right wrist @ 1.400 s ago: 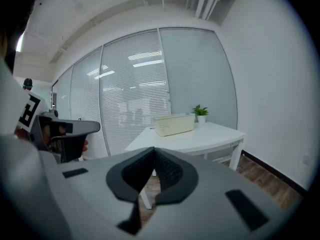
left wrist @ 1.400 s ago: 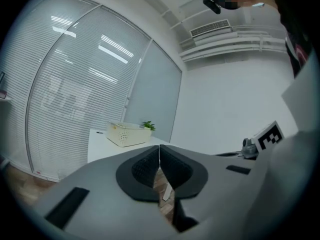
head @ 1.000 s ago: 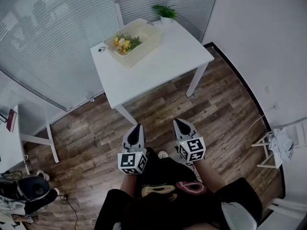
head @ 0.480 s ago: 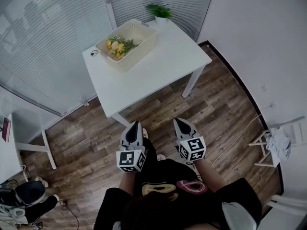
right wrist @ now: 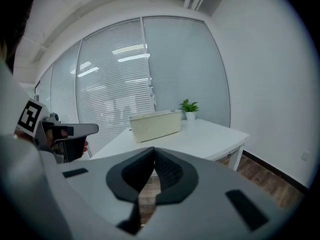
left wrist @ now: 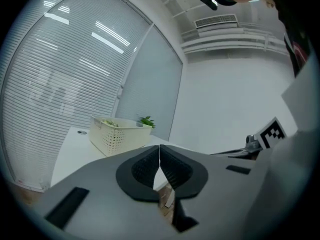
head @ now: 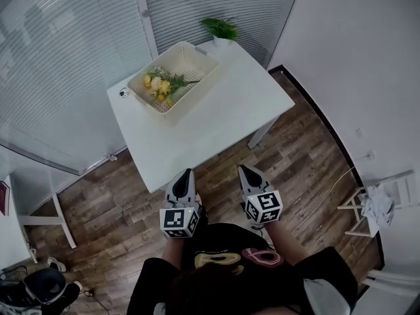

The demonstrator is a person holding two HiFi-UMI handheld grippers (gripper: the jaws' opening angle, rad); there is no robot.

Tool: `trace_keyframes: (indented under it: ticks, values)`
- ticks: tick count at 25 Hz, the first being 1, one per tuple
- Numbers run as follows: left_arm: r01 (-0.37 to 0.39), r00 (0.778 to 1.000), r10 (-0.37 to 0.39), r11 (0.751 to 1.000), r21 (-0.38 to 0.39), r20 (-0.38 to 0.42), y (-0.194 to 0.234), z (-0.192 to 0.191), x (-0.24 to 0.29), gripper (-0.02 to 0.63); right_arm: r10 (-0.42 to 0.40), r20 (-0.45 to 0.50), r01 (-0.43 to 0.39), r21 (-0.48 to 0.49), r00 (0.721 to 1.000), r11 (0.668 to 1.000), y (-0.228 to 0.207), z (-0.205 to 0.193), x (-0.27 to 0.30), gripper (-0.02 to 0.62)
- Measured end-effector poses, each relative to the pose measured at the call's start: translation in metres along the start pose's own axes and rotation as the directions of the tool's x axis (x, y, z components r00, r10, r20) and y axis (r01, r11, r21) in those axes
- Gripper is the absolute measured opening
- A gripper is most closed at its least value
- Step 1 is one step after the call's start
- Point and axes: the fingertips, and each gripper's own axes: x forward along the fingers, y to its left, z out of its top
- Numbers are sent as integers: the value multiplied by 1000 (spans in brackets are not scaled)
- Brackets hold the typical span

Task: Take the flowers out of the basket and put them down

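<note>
A cream perforated basket [head: 197, 65] stands at the far left of a white table [head: 216, 117]. Yellow flowers with green stems [head: 161, 84] lie inside it. The basket [left wrist: 116, 133] shows in the left gripper view and the basket [right wrist: 155, 124] in the right gripper view. My left gripper [head: 186, 174] and right gripper [head: 244, 171] hover over the wooden floor just short of the table's near edge. Both are shut with nothing between the jaws. They sit side by side, well apart from the basket.
A small potted plant [head: 221, 29] stands at the table's far corner. A small round object [head: 123, 93] lies left of the basket. Blinds and glass walls stand behind the table. A white rack [head: 374, 205] is at the right; another table's leg [head: 59, 215] at the left.
The table and basket have drifted nearer and lower in the head view as the person steps closer. Both grippers stay shut and keep their places before the body.
</note>
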Motion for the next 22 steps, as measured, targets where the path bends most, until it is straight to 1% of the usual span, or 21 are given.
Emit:
trace_keyframes:
  ticks: [7, 11, 17, 19, 22]
  values:
    - [26, 1000, -25, 1000, 12, -8, 42, 18, 42, 18, -17, 23, 17, 17, 1000, 1000, 0, 25, 51, 11]
    - [47, 999, -47, 999, 22, -7, 62, 27, 63, 18, -24, 21, 24, 30, 999, 999, 1, 32, 80, 11]
    - [68, 997, -67, 997, 35, -31, 86, 33, 83, 18, -37, 31, 35, 44, 999, 998, 8, 43, 114, 11]
    - [70, 997, -69, 997, 37, -24, 91, 38, 87, 18, -36, 31, 35, 46, 999, 998, 9, 44, 122, 11]
    - [53, 998, -52, 998, 21, -25, 98, 40, 91, 18, -34, 24, 32, 51, 999, 998, 8, 43, 132, 11]
